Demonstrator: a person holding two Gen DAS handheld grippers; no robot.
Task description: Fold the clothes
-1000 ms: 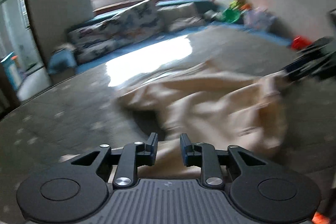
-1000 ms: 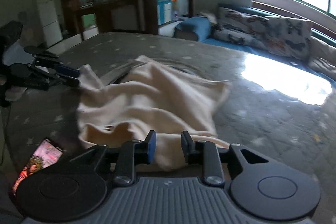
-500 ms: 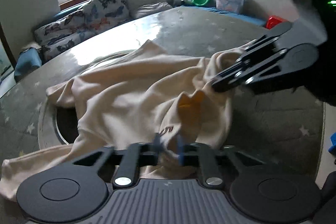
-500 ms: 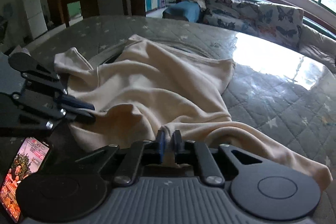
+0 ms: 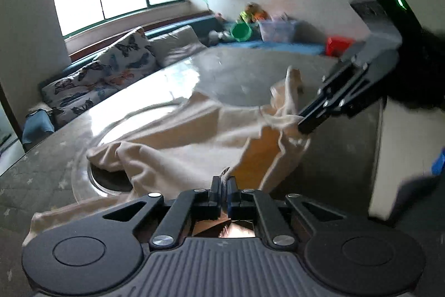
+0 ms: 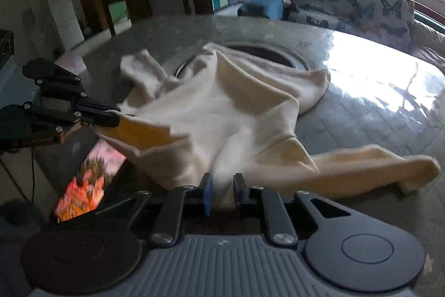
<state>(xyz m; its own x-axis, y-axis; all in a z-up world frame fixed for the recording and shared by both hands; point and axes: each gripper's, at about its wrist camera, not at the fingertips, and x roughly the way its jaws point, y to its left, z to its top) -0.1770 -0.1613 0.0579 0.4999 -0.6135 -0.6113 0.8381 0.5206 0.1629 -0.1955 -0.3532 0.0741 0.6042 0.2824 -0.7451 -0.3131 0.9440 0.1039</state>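
A cream sweatshirt (image 5: 192, 138) lies crumpled across the round table, one sleeve trailing right (image 6: 375, 166). My left gripper (image 5: 222, 185) is shut on its near edge, cloth pinched between the jaws. In the right wrist view that same left gripper (image 6: 111, 117) holds the edge up at the left. My right gripper (image 6: 222, 185) is shut on another part of the near edge, and from the left wrist view the right gripper (image 5: 301, 127) grips the cloth at the right. The edge between them hangs raised, showing the orange-tinted inside (image 6: 147, 134).
The table has a grey quilted cover (image 6: 375, 113) and a round glass turntable (image 5: 91, 180) under the garment. A lit phone (image 6: 86, 180) lies near the left gripper. A butterfly-print sofa (image 5: 111, 68) and toys with a green bucket (image 5: 241, 31) line the walls.
Both grippers went from open beside the garment to shut on its near edge. They have since lifted that edge off the table and drawn apart.
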